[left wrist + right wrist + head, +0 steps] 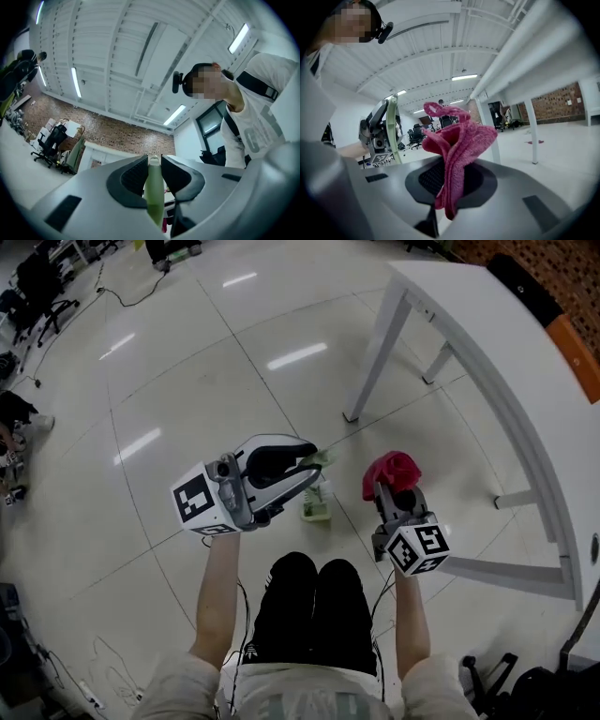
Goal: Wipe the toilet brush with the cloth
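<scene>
Pale green plastic toilet brush (153, 192) pinched by its slim handle between fingers of left gripper (309, 468), above glossy tiled floor (187, 399). Crimson terry cloth (392, 469) clamped, bunched, in fingers of right gripper (395, 493); near brush, not touching. White desk (487, 324) to right.

The person wears a white short-sleeved T-shirt (262, 126) with grey print, a black strap (255, 84) across the chest, and black trousers (314, 615). A small black camera (177, 82) sits at the head. The left hand-held gripper (309, 470) and right hand-held gripper (394, 495) have grey-and-white shells with black ribbed pads. Each carries a white cube (199, 502) with black square markers. Thin black cables (242, 610) run along the arms.
</scene>
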Motion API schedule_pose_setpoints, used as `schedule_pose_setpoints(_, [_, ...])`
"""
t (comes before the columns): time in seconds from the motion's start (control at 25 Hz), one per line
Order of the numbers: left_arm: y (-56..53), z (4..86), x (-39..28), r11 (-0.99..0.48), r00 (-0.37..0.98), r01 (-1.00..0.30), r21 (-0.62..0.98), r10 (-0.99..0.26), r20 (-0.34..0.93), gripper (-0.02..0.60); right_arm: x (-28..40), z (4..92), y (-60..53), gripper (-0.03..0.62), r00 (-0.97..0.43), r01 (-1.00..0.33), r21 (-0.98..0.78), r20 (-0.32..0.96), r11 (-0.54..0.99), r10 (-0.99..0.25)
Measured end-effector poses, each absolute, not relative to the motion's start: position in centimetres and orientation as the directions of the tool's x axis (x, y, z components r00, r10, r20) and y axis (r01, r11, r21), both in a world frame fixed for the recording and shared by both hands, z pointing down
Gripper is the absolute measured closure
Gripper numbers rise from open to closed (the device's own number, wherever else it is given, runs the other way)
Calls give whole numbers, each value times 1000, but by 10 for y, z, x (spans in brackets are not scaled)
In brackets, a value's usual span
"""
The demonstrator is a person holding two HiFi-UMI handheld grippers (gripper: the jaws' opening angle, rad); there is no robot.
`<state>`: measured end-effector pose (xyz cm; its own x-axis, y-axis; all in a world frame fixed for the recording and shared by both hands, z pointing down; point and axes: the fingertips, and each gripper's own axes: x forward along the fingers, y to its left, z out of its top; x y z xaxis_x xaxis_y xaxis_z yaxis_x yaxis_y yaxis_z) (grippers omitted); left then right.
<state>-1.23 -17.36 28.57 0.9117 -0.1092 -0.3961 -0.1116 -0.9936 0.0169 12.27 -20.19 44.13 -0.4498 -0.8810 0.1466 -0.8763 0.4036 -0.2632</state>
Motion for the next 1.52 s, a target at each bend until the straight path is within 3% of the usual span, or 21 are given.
schedule_pose_setpoints(0.24, [-196,458,4,-998,927,-57,-1,-53,-372,485,125,602,-238,562,-459,-871,-250,114,422,-881])
schedule_pose_setpoints(0.44, [-199,496,3,-997,890,-30,71,-58,-452,487,129,664,-228,563,-454,-872,-297,196,388,-869])
schedule_pose_setpoints(0.88, [-187,471,2,-999,895,-12,42,-30,-444,491,132,664,-214,563,-436,-871,-338,200,356,-877])
schedule_pose_setpoints(1.52, [-205,565,24,-975,921,-82,205,-152,-360,503,133,674,-210,563,-446,-872,-326,220,365,-868])
